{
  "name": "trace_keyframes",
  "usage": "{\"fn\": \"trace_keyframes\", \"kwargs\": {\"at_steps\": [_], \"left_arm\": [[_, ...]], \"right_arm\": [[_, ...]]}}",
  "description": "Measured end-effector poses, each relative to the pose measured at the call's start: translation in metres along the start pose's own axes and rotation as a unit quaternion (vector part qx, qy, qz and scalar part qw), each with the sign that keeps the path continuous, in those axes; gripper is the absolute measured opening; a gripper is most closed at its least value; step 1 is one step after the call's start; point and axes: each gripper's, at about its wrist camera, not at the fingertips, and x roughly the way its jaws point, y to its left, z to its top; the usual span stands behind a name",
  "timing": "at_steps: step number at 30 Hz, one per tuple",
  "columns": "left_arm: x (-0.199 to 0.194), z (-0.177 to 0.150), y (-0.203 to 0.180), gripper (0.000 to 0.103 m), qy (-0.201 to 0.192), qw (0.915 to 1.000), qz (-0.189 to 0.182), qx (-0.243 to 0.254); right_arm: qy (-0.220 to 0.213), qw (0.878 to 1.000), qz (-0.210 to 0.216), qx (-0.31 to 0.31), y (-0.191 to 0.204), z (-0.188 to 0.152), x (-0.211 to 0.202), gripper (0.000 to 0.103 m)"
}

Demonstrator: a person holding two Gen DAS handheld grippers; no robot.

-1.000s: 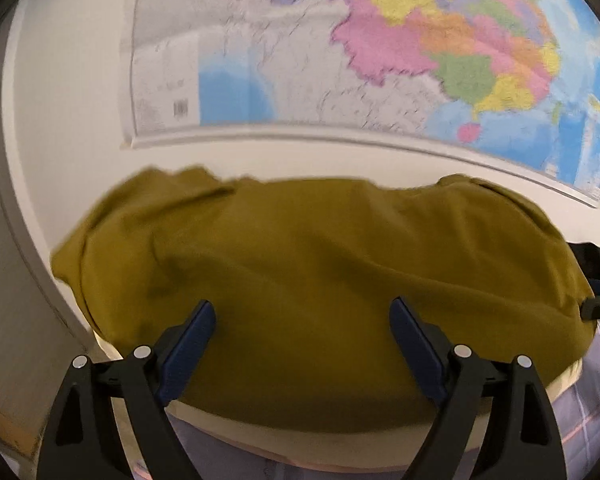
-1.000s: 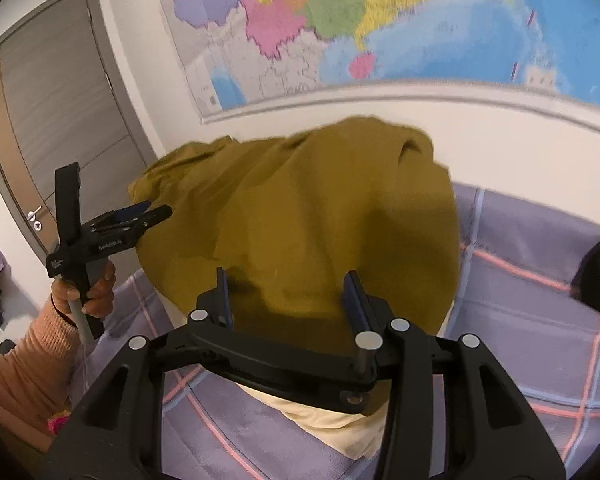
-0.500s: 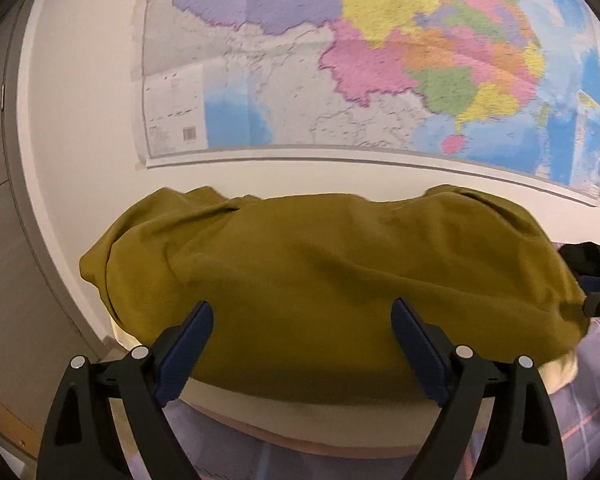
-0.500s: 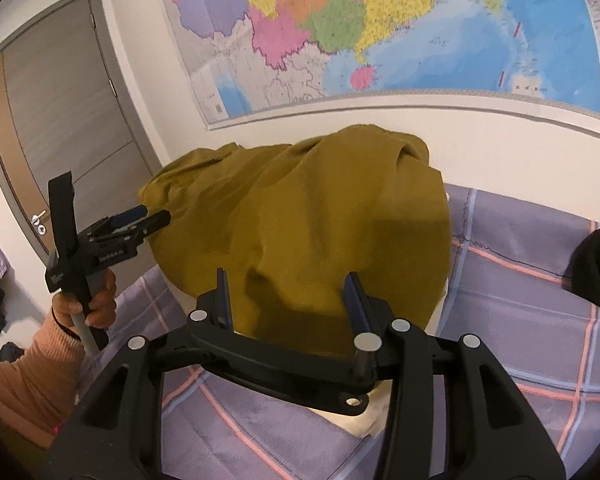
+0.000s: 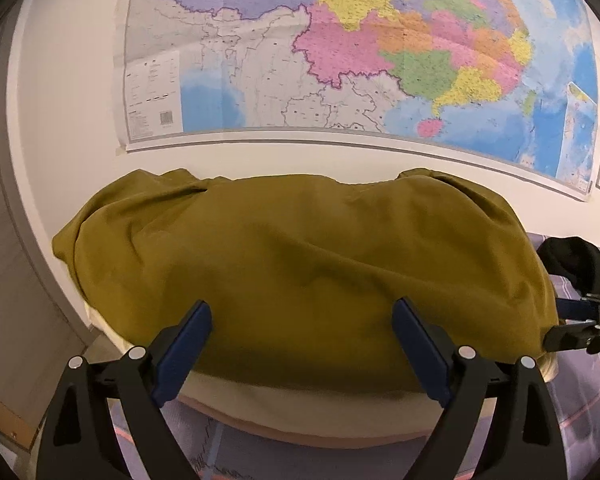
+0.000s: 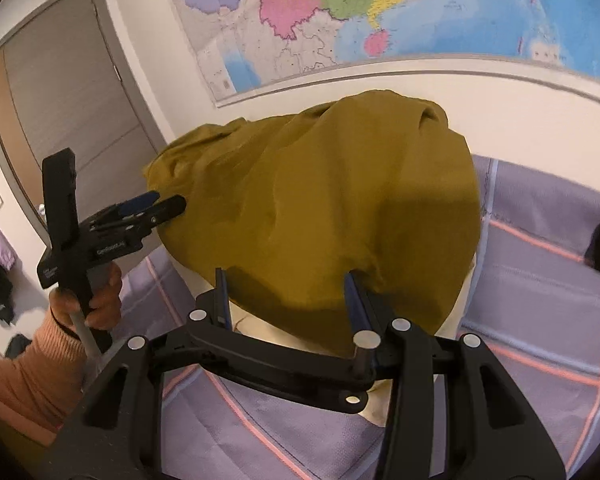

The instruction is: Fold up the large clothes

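A large coloured wall map [image 5: 360, 48] fills the upper part of both views, and a grey door [image 6: 60, 92] stands at the upper left of the right wrist view. The olive-yellow garment [image 5: 300, 264] is heaped over a cream cushion [image 5: 300, 408] on a bed with a purple checked cover [image 6: 540, 280], filling the middle of both frames. A dark cloth [image 5: 576, 256] lies at the right edge.

The left tongs [image 5: 300, 344] stand wide in front of the heap with nothing between the pads. The right tongs [image 6: 288, 292] are half open over the garment's near edge; whether they pinch any cloth I cannot tell.

Compared with a second ago, the heap sits lower and further off in the left view, and more of the map shows above it; the left tongs have drawn back sideways.
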Motion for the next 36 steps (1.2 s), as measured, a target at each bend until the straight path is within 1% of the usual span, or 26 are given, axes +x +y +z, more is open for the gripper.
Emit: {"fn": "trace_keyframes", "kwargs": {"at_steps": [2,4,6,8,13,15,17,23,25,29,33,36], "left_arm": [[-0.006,-0.002,-0.006,0.09,-0.001,0.9999,0.01,0.003],[-0.013,-0.005,-0.012,0.092,-0.003,0.9999,0.012,0.005],[-0.021,-0.007,-0.019,0.092,-0.005,0.9999,0.009,0.005],[-0.028,-0.009,-0.028,0.096,-0.005,0.9999,0.012,0.006],[-0.043,-0.012,-0.048,0.096,-0.01,0.9999,0.008,0.01],[-0.045,-0.014,-0.052,0.096,-0.008,0.9999,0.004,0.006],[-0.047,-0.018,-0.057,0.096,-0.006,1.0,0.008,0.002],[-0.054,-0.03,-0.065,0.096,0.004,0.9999,0.002,-0.013],[-0.055,-0.033,-0.067,0.096,0.006,0.9999,0.007,-0.014],[-0.058,-0.039,-0.073,0.096,0.016,0.9997,0.005,-0.02],[-0.062,-0.048,-0.081,0.096,0.022,0.9995,0.008,-0.021],[-0.064,-0.052,-0.083,0.096,0.028,0.9992,0.013,-0.025]], "right_arm": [[-0.007,1.0,0.003,0.001,0.001,0.001,-0.008,0.043],[-0.01,1.0,0.005,-0.004,0.004,0.0,-0.015,0.043],[-0.013,1.0,0.003,-0.009,0.006,-0.001,-0.023,0.043],[-0.013,1.0,0.002,-0.012,0.009,-0.003,-0.027,0.046],[-0.018,1.0,-0.004,-0.015,0.014,-0.01,-0.04,0.048],[-0.019,1.0,-0.003,-0.011,0.014,-0.015,-0.044,0.048],[-0.018,1.0,-0.002,-0.01,0.015,-0.019,-0.047,0.049],[-0.013,1.0,-0.008,-0.022,0.023,-0.03,-0.057,0.05],[-0.014,1.0,-0.013,-0.025,0.026,-0.033,-0.06,0.051],[-0.014,0.999,-0.025,-0.033,0.029,-0.039,-0.064,0.052],[-0.016,0.999,-0.024,-0.023,0.028,-0.048,-0.071,0.052],[-0.015,0.999,-0.029,-0.024,0.03,-0.053,-0.073,0.055]]}}
